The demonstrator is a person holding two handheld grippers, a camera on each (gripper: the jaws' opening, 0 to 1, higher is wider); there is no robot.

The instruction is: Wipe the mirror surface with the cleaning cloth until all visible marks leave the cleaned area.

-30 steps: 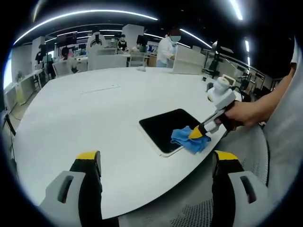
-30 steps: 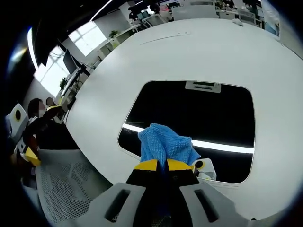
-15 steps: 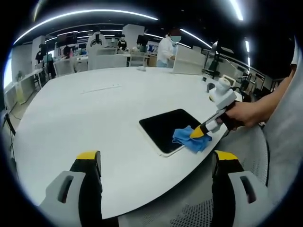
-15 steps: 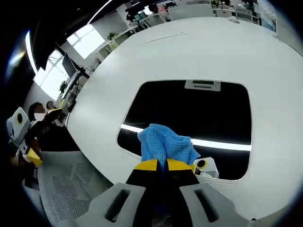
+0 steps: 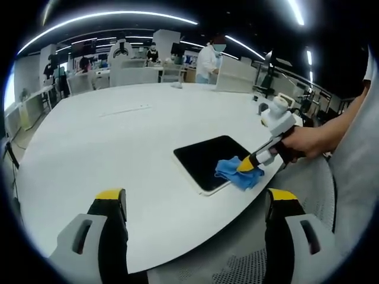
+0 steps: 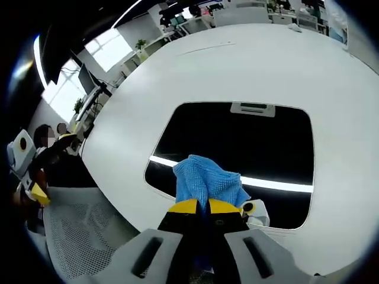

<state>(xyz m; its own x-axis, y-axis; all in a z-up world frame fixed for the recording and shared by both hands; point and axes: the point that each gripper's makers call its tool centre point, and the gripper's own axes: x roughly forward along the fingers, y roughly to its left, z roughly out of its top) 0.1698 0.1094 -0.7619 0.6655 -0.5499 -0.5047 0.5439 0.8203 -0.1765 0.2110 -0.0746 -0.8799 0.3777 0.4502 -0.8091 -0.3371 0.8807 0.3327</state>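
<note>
We saw a broad white desk (image 5: 118, 136) with the mirror (image 6: 237, 148) lying flat near its curved near edge, its dark glass reflecting a bright ceiling strip and a light fitting. Any marks on the glass were too faint for us to make out, and the part under the cloth was hidden. In the left gripper view the mirror (image 5: 210, 160) sat at the desk's right edge, with people and workstations blurred far behind. The blue cleaning cloth (image 6: 207, 180) rested on the mirror's near side, bunched, its lower end hidden between the jaws. Our right gripper (image 6: 198, 207) had its jaws closed together on the cloth; in the left gripper view that same gripper (image 5: 247, 165) pressed the cloth (image 5: 237, 173) to the glass. Our left gripper (image 5: 195, 204) hung above the desk's edge, apart from the mirror, jaws spread wide and holding nothing.
</note>
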